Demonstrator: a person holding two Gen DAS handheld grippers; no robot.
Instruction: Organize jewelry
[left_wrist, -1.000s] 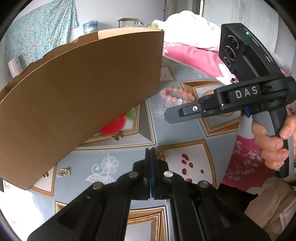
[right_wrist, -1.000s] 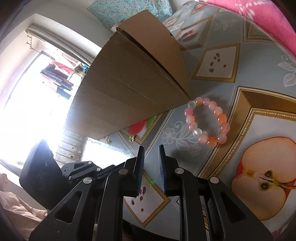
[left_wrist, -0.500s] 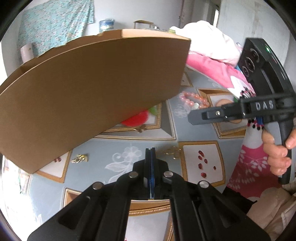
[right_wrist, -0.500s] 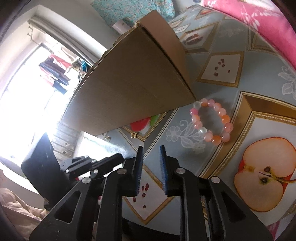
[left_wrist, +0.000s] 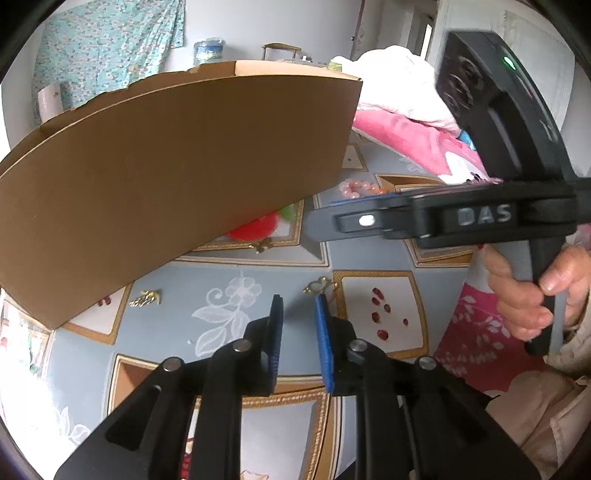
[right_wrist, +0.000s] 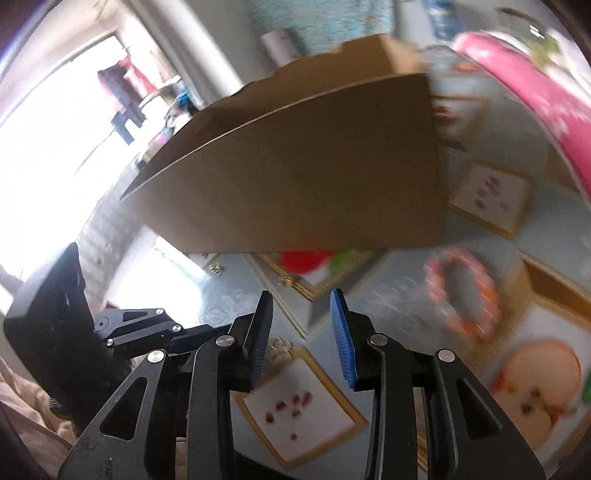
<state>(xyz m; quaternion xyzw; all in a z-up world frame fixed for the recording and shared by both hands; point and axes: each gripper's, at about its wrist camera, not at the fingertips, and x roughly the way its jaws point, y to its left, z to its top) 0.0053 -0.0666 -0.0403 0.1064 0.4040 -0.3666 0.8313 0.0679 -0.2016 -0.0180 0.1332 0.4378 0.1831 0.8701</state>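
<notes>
My left gripper (left_wrist: 298, 306) hovers over the patterned cloth with its jaws opening and nothing between them. A small gold piece (left_wrist: 320, 285) lies just beyond its right fingertip. A second gold piece (left_wrist: 145, 298) lies to the left, near the cardboard box (left_wrist: 166, 177). The pink bead bracelet (left_wrist: 356, 187) rests farther back, partly hidden by my right gripper (left_wrist: 325, 219). In the blurred right wrist view, my right gripper (right_wrist: 301, 306) has its jaws opening and empty. The bracelet (right_wrist: 434, 291) lies to its right, and the gold piece (right_wrist: 279, 349) shows behind its left finger.
The tall box (right_wrist: 295, 177) fills the far middle of both views. Pink fabric (left_wrist: 406, 136) borders the cloth (left_wrist: 229, 273) at the right. A person's hand (left_wrist: 524, 295) grips the right gripper's handle. My left gripper (right_wrist: 192, 338) shows low at the left.
My left jaws were shut and now stand apart. My right gripper has swung left and rolled, its jaws wider, so the bracelet now sits off to its right.
</notes>
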